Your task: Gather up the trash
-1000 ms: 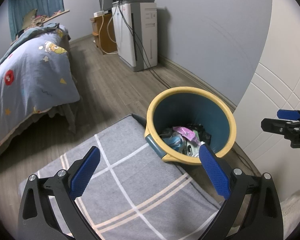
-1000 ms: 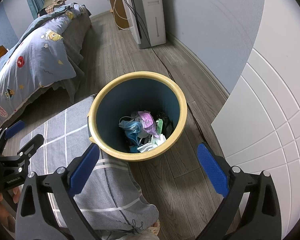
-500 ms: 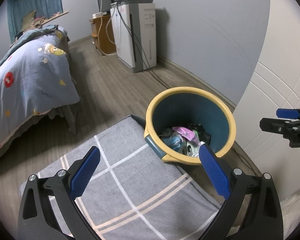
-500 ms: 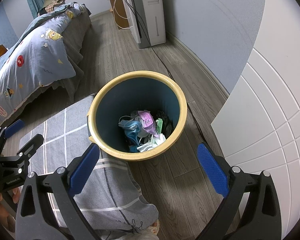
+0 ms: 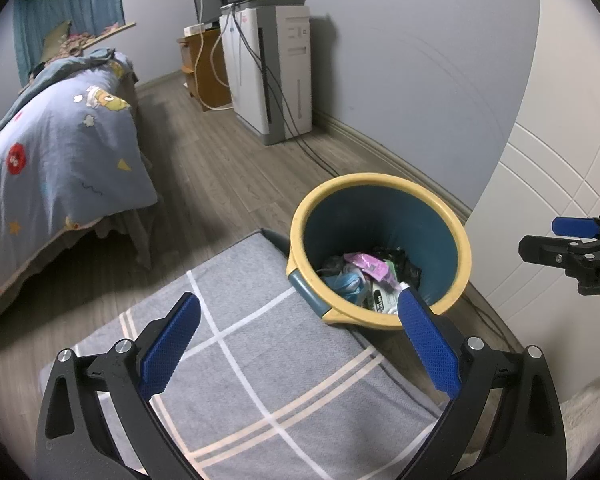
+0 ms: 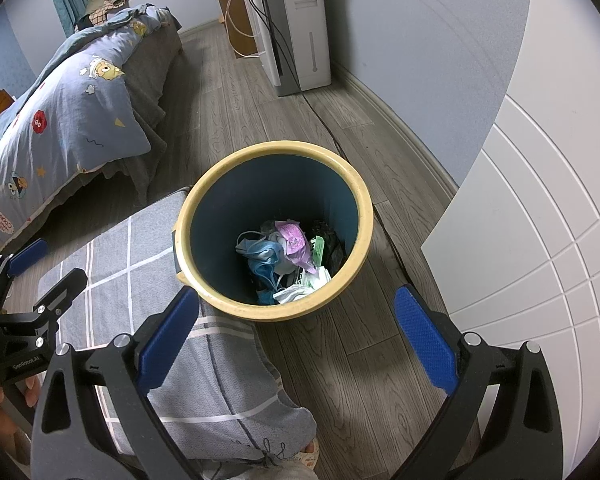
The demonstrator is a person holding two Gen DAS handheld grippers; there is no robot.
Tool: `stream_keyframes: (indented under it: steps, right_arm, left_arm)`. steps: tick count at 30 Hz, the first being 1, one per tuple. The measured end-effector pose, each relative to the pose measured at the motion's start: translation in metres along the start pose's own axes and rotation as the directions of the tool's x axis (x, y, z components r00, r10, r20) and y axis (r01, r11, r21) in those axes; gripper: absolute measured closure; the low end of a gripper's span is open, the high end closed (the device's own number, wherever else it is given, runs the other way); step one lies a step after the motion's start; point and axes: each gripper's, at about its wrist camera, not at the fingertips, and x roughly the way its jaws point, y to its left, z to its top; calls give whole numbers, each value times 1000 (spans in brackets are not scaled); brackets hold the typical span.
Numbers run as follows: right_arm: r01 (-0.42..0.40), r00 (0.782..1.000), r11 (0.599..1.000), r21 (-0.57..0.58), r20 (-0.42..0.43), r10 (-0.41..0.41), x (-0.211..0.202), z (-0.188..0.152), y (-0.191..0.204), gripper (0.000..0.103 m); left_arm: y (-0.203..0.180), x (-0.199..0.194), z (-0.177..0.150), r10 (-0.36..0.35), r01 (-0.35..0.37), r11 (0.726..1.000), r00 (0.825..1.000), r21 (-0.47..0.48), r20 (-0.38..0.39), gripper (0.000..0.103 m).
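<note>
While both your grippers, left gripper (image 5: 298, 342) and right gripper (image 6: 296, 340), hover empty with jaws wide apart, the trash bin (image 6: 274, 152) sits at twelve o'clock; reach straight down, clearing its yellow rim.

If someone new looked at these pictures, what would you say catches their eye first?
Most likely the yellow-rimmed blue bin on the wood floor, with crumpled trash at its bottom, beside a grey checked cushion. Next, the two open blue-padded claws, the left claw and right claw, both empty, and the cartoon-print bed at left.
</note>
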Motion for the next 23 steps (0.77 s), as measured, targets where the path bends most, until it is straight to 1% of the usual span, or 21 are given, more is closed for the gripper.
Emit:
stream_keyframes:
  steps: [9,13,15,19,23]
  right_arm:
    - [3,1000,1000,2,-1,-3,0,-1,-2,6]
    - [11,1000,1000,15,0,-11,0,-5,-9,6]
    - [19,1000,1000,21,0,-19,0,-6,-10,6]
    - [49,999,998,39,-8,-48,1,-5,-14,6]
    - [95,995,994,61,-28,-94,6,-5,-18,6]
  left_arm:
    - [-1,0,-1,10,-10,1000,1000,17,-1,5]
    - [-1,2,-3,-27,27,999,1000,42,-13,5]
    - [-2,2,-4,-31,32,998,999,54,-20,5]
    - [-1,-1,-5,-29,31,997,999,65,-27,5]
    - [7,-11,-5,-39,40,998,999,58,-14,5]
